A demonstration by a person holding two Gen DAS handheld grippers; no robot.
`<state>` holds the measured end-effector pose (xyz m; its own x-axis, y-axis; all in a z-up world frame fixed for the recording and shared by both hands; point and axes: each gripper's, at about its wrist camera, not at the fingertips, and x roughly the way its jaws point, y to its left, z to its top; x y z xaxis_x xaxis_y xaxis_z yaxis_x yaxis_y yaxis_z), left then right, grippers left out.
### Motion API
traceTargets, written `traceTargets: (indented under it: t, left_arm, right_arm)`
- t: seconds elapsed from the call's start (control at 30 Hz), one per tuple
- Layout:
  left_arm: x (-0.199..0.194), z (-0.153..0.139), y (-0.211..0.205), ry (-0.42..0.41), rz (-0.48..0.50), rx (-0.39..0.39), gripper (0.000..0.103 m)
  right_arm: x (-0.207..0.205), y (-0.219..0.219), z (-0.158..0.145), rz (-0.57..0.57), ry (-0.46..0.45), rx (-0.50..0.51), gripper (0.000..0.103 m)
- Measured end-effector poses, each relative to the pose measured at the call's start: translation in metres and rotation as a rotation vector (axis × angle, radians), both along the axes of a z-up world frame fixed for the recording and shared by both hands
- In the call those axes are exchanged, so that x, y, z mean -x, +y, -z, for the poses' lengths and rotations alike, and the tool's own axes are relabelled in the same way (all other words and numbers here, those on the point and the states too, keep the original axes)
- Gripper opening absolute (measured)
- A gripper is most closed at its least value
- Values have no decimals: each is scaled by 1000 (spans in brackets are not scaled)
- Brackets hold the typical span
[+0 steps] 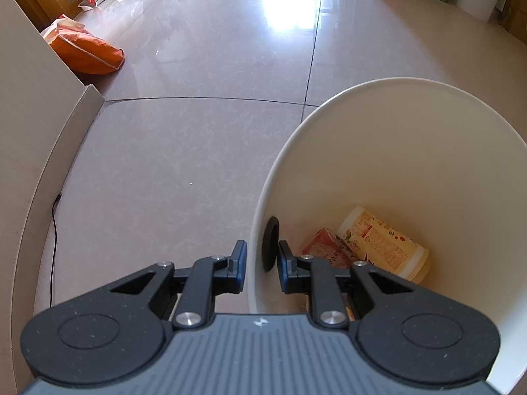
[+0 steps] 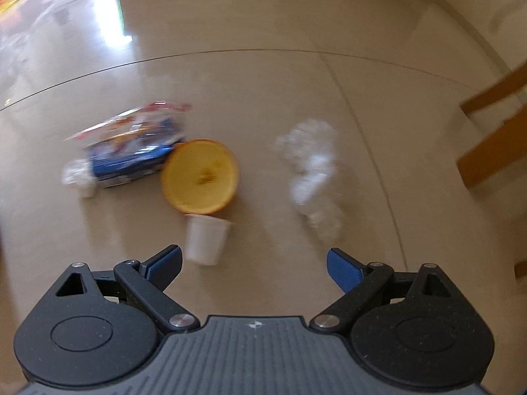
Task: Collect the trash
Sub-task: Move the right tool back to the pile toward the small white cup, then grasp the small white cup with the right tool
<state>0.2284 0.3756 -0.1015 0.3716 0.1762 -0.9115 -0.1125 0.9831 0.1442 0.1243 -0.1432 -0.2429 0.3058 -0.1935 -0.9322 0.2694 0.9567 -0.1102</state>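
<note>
Through my left wrist camera, my left gripper (image 1: 262, 263) sits at the bottom centre of the frame, clenched on the near wall of a white bucket (image 1: 428, 151): one finger presses the outside of the rim, the other the inside, with the thin wall pinched between the pads. The bucket fills the lower right of that view. Inside it, low and right of the fingers, lie a cream bottle with a printed label (image 1: 385, 247) and, touching it on its left, a crumpled pink wrapper (image 1: 324, 250). An orange bag (image 1: 85, 52) lies on the tiled floor (image 1: 197, 131) at the upper left. Through my right wrist camera, which is blurred, my right gripper (image 2: 254, 263) is released, its two blue-padded fingers spread wide at the bottom of the frame and gripping nothing. Just above its left finger stands a white paper cup (image 2: 206, 242), apart from the pad. An orange round lid (image 2: 200, 176) touches the cup's far rim at centre frame. A blue and white snack bag (image 2: 131, 151) lies at centre left, touching the lid, and crumpled clear plastic (image 2: 313, 171) lies at centre right.
</note>
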Motion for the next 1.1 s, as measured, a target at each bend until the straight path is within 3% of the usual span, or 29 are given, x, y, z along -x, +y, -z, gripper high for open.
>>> traceTargets:
  t: [0.33, 0.63, 0.9, 1.1]
  left_arm:
    - [0, 2, -5, 10, 12, -25, 20]
    - [0, 2, -5, 15, 15, -25, 20]
    - [1, 3, -5, 14, 16, -28, 20]
    - [1, 4, -6, 14, 18, -31, 20]
  right_arm:
    - [-6, 13, 28, 15, -26, -74, 96]
    - [-25, 19, 69, 116, -16, -118, 92]
    - [-36, 15, 86, 173, -4, -121, 79]
    - [-41, 13, 88, 150, -12, -103, 67]
